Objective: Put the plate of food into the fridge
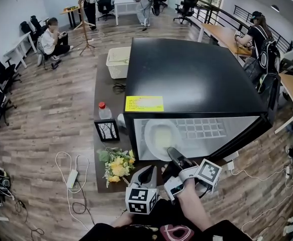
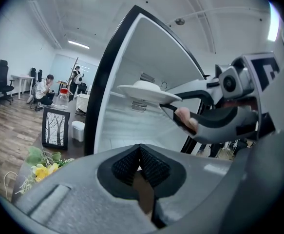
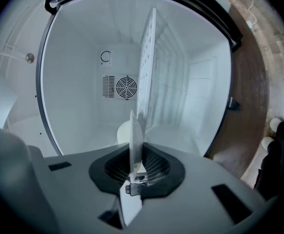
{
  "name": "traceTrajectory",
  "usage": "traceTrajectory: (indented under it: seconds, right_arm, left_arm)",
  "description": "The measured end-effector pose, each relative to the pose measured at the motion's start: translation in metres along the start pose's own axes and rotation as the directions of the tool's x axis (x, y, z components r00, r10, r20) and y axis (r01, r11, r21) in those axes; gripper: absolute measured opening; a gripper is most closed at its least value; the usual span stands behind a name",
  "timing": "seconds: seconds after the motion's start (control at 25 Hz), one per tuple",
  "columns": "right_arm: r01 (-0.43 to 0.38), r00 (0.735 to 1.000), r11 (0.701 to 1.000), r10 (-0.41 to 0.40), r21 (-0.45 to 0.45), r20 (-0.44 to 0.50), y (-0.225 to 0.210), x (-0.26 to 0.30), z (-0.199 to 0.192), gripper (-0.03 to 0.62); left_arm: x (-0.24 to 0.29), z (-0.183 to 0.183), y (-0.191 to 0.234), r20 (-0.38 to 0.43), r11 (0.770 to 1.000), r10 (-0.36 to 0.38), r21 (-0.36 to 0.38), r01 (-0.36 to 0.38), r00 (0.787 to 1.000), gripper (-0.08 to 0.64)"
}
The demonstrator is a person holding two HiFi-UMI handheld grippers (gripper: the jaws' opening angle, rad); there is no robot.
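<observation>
Jaws of right gripper pinch plate rim; left gripper jaws pressed together; food indistinct.

Glossy black fridge, smooth white glazed plate, matt wood-plank floor.

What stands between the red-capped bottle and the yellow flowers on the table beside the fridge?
A black picture frame with bare trees stands between the bottle and the flowers, as the head view shows.

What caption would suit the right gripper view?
Right gripper clamps a white plate edge-on, facing the open fridge.
</observation>
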State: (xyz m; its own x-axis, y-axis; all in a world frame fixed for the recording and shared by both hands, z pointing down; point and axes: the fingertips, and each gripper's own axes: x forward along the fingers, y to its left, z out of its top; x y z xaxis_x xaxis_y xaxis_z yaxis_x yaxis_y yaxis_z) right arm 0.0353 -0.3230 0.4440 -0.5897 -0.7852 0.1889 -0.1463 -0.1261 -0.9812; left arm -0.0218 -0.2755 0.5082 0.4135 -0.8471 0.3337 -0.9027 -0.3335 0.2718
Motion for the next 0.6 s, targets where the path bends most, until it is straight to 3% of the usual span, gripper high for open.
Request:
traceTrajectory:
  seconds: [0.6]
  right_arm:
    - [-0.004, 1.0, 0.998, 0.003, 0.055, 0.014, 0.001, 0.03, 0.009, 0.05]
  left_arm:
    - [0.012, 0.001, 0.017, -0.02, 1.0, 0.016, -0.012, -0.016, 1.0, 0.008]
